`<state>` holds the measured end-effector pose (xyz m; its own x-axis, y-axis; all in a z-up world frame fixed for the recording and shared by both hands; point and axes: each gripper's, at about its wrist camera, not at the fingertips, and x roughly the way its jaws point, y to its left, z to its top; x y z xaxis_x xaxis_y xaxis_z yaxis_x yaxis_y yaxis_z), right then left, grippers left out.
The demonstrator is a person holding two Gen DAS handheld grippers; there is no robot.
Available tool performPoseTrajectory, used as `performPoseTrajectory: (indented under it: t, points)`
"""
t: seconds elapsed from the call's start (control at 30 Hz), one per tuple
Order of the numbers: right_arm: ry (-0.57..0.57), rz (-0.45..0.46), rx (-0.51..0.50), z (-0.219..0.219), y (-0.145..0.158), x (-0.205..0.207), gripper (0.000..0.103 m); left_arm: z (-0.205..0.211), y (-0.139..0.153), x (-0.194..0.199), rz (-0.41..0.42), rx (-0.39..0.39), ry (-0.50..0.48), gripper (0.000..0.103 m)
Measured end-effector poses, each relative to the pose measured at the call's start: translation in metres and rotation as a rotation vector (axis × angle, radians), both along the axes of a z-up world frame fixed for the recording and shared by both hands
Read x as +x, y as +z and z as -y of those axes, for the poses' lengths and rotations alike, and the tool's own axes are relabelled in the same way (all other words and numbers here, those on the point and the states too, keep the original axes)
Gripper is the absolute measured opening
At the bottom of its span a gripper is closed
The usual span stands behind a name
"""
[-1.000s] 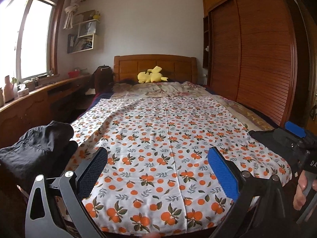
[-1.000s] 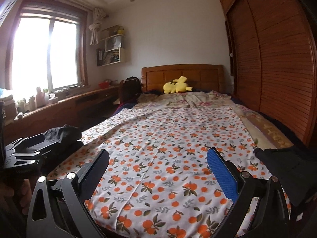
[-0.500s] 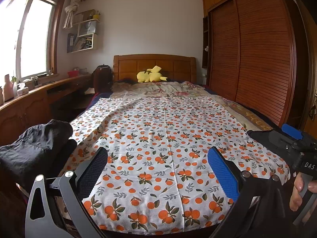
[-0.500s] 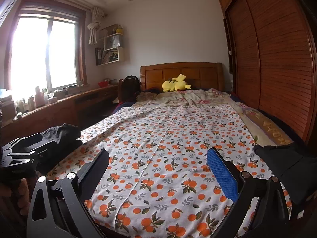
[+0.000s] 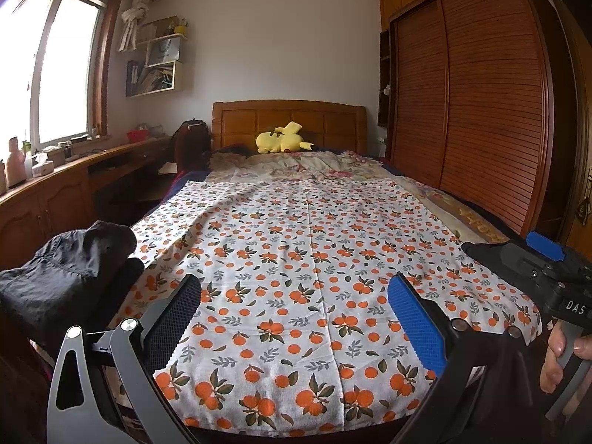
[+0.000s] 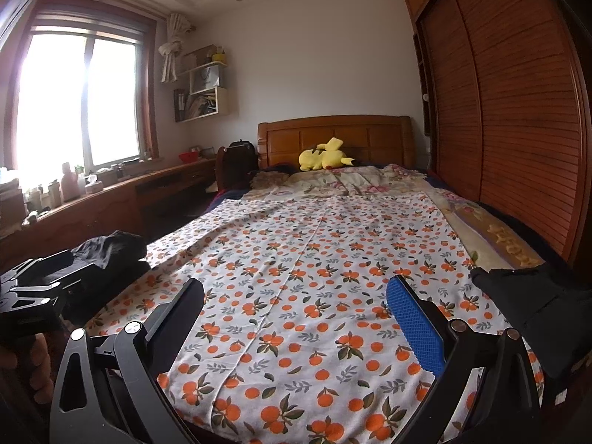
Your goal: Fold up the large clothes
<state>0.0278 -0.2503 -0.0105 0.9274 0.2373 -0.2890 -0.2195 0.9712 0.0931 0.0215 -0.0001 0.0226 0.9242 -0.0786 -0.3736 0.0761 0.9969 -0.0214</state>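
Seeing patterned sheet (image 5: pixel 307 259) lying spread over bed (image 6: pixel 495 236), filling centre of both frames. Seeing plush toy (image 5: pixel 283 143) sitting at far end, against headboard (image 5: pixel 288 122), upper centre. Seeing crumpled garment (image 5: pixel 63 277) lying at sheet's near left corner, lower left of frame. Seeing second garment (image 6: pixel 536 303) lying at near right corner, lower right in right wrist view. Seeing wardrobe (image 5: pixel 466 111) standing along right edge, window (image 6: pixel 77 103) and desk (image 5: pixel 74 185) running along left. Seeing wall shelf (image 5: pixel 159 61) hanging upper left, between window and headboard.
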Motion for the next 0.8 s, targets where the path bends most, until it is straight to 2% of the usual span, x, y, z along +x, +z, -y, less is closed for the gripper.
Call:
performPoseTrajectory:
  t: [0.8]
  points:
    - [-0.001, 0.001, 0.001, 0.0011, -0.0008, 0.0000, 0.095, 0.0052, 0.0048, -0.0058, 0.023, 0.006, 0.000, 0.101]
